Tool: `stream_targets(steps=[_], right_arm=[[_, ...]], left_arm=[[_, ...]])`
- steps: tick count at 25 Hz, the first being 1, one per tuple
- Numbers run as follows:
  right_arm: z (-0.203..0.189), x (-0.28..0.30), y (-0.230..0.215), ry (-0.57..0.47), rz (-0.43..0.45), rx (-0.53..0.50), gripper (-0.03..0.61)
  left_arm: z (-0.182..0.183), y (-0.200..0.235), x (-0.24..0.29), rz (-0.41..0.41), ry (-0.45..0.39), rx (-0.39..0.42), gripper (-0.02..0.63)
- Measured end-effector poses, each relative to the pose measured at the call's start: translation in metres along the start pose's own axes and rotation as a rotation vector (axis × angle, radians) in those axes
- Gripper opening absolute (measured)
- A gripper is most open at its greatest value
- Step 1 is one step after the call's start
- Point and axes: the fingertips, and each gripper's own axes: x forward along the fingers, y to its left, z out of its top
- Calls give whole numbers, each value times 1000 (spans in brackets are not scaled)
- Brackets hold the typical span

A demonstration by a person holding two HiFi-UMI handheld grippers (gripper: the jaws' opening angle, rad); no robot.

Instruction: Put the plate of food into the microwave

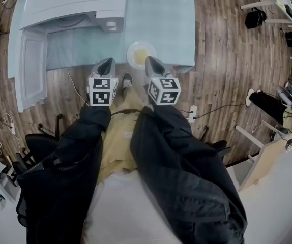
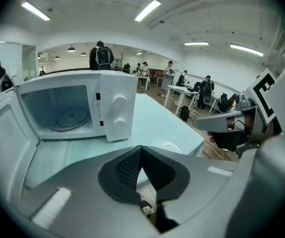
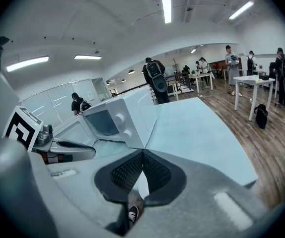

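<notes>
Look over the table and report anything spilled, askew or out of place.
Nothing spilled or damaged. The plate sits right at the near edge of the table, which looks a little precarious. The microwave stands with its door swung open, as the task needs.

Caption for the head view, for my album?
Left gripper and right gripper, both shut and empty, near the plate of food; microwave open.

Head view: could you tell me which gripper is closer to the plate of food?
The right gripper: its tip is right beside the plate, whereas the left gripper stands clearly apart from it, farther left.
</notes>
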Motion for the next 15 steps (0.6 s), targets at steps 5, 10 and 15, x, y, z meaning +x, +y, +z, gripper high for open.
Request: stream_targets(steps=[5,10,15], right_arm=[[-36,5,-14,69,-78,88,-2],[-75,12,-26,149,-138,157,-2],[-103,25,-29,218,-158,198,-2]], left_arm=[[-24,8,12,-66,75,6,-3],[-44,21,17,-91,136,-6,-3],[-67,27,21,-101,198,2,-3]])
